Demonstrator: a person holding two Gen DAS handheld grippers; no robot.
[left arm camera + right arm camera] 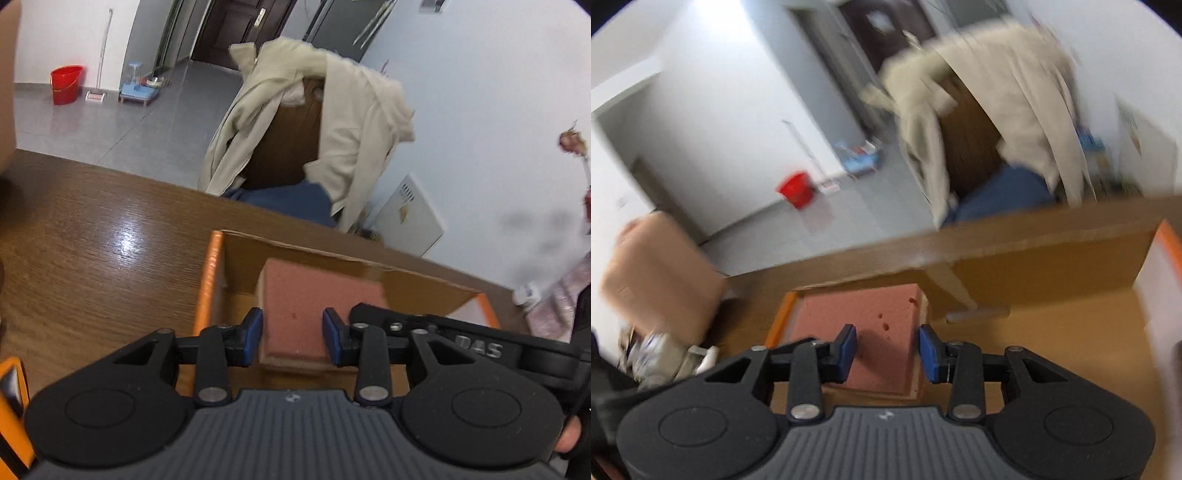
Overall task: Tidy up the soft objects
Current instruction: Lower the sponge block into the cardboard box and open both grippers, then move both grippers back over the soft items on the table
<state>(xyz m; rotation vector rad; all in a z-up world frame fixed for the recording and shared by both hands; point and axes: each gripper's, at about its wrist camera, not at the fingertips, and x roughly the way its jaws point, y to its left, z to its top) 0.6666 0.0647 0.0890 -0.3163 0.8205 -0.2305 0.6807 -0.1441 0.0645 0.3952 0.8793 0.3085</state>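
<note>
Pink sponge [317, 306] over orange-edged box [210, 280], both grippers' fingers [255, 332] gripping it

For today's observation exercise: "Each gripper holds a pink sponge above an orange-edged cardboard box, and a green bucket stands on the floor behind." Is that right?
Not quite. The bucket is red, not green, as the left wrist view shows. The rest stands: each gripper holds a pink sponge above the orange-edged cardboard box.

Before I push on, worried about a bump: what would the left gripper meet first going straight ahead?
Probably the pink sponge in the cardboard box; it sits directly between the left gripper jaws, though depth is unclear.
</note>
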